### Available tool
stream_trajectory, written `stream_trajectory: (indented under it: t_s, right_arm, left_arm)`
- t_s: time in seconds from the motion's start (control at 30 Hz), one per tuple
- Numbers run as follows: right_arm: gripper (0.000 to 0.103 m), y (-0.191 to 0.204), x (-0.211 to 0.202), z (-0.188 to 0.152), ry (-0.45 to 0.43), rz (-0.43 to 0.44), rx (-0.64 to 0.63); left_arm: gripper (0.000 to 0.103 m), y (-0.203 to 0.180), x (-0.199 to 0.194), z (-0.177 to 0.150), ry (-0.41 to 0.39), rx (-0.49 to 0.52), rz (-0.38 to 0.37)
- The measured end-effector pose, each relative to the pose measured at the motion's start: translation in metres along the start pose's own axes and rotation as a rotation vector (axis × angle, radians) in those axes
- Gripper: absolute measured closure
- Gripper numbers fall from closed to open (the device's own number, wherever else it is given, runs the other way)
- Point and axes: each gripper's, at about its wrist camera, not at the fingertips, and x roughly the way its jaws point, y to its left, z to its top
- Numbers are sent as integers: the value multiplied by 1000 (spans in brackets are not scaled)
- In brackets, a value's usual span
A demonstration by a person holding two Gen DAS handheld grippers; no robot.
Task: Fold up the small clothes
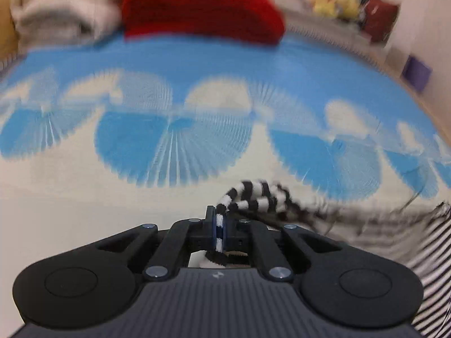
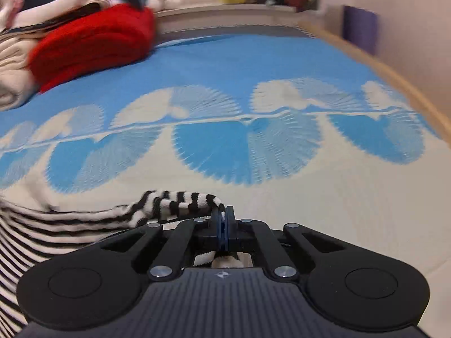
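Striped garment (image 1: 262, 197) is pinched between both grippers' closed fingers (image 2: 217, 222).

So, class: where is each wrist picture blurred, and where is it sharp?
Left wrist view: the left gripper is sharp, while the striped garment and red cloth smear. Right wrist view: the right gripper is crisp; the bedspread is softly streaked and curved.

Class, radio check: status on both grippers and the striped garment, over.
Left gripper shut on striped garment. Right gripper shut on it too. Garment stretched between them over the bedspread. Red blanket far back, not obstructing.
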Motion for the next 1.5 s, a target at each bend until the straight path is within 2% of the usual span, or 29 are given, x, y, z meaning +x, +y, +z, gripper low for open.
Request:
stream_trajectory:
  t_s: [0.07, 0.1, 0.17, 0.23, 0.3, 0.37, 0.43, 0.47, 0.53, 0.63, 0.7, 0.73, 0.77, 0.8, 0.83, 0.9, 0.97, 1.07, 1.1, 1.13, 1.17, 1.2, 1.23, 1.3, 1.33, 1.4, 1.43, 1.47, 1.5]
  right_arm:
    - [102, 7, 16, -3, 46, -44, -52]
    - [102, 10, 22, -6, 64, -70, -76]
    - [101, 14, 33, -11, 101, -104, -100]
    - [89, 18, 40, -15, 157, -106, -116]
    - [65, 21, 34, -15, 156, -117, -115]
    - [61, 20, 8, -13, 80, -92, -87]
    - [61, 18, -23, -11, -11, -51, -61]
    - [61, 18, -36, -11, -50, -3, -47]
    - [61, 23, -61, -17, -94, 158, -43]
    - [61, 52, -74, -30, -48, 407, -113]
    - [60, 79, -72, -42, 9, 522, -195]
    - [60, 91, -66, -48, 39, 542, -239]
    - [59, 104, -55, -56, 96, 537, -293]
    - [59, 115, -36, -69, 185, 485, -351]
    - [59, 122, -18, -81, 251, 415, -402]
    - [58, 127, -14, -89, 217, 398, -462]
    - [58, 121, -16, -77, 230, 398, -408]
    - [58, 101, -31, -61, 207, 383, -345]
    - [58, 83, -33, -60, 233, 368, -326]
    - [58, 83, -33, -60, 233, 368, -326]
    - [58, 69, -28, -71, 306, 309, -333]
    - [57, 69, -28, -71, 306, 309, -333]
    - [51, 61, -28, -77, 316, 273, -348]
    - [51, 46, -36, -78, 297, 255, -320]
    - [52, 39, -42, -76, 287, 246, -289]
    - [53, 25, -60, -73, 252, 233, -247]
    - [54, 21, -67, -74, 250, 238, -248]
    - [54, 18, -67, -78, 273, 232, -259]
    - [56, 13, -61, -87, 326, 197, -285]
  left_arm:
    - [87, -7, 22, -8, 126, 54, 56]
    - [80, -10, 26, -11, 142, 80, 85]
    - [48, -9, 22, -12, 143, 89, 120]
    - [41, 0, 7, -9, 131, 43, 103]
    - [41, 6, -20, -5, 65, 6, 80]
    - [42, 10, -48, -6, -15, 5, 6]
    - [44, 2, -65, -13, -50, 35, -131]
    - [49, -5, -69, -19, -42, 64, -212]
    - [61, -29, -72, -30, -27, 177, -328]
    - [74, -69, -75, -48, -15, 357, -439]
    - [82, -91, -65, -62, 43, 425, -487]
    - [83, -101, -50, -69, 103, 438, -494]
    - [84, -108, -33, -77, 159, 445, -468]
    - [87, -114, -11, -86, 224, 456, -397]
    - [91, -114, 2, -93, 241, 448, -356]
    - [92, -113, 2, -87, 225, 403, -362]
    - [92, -105, -5, -75, 231, 334, -345]
    - [88, -93, -28, -66, 192, 346, -344]
    - [88, -87, -29, -68, 197, 351, -323]
    - [87, -78, -24, -69, 227, 346, -292]
    - [87, -66, -14, -73, 268, 339, -248]
    - [88, -57, -8, -78, 298, 331, -213]
    - [89, -47, -8, -79, 298, 307, -216]
    - [89, -34, -22, -72, 275, 228, -213]
    - [89, -30, -32, -70, 256, 215, -208]
    - [87, -28, -52, -71, 216, 230, -251]
    - [84, -26, -53, -77, 236, 241, -272]
    - [84, -24, -46, -83, 282, 250, -257]
    - [84, -22, -34, -94, 347, 273, -195]
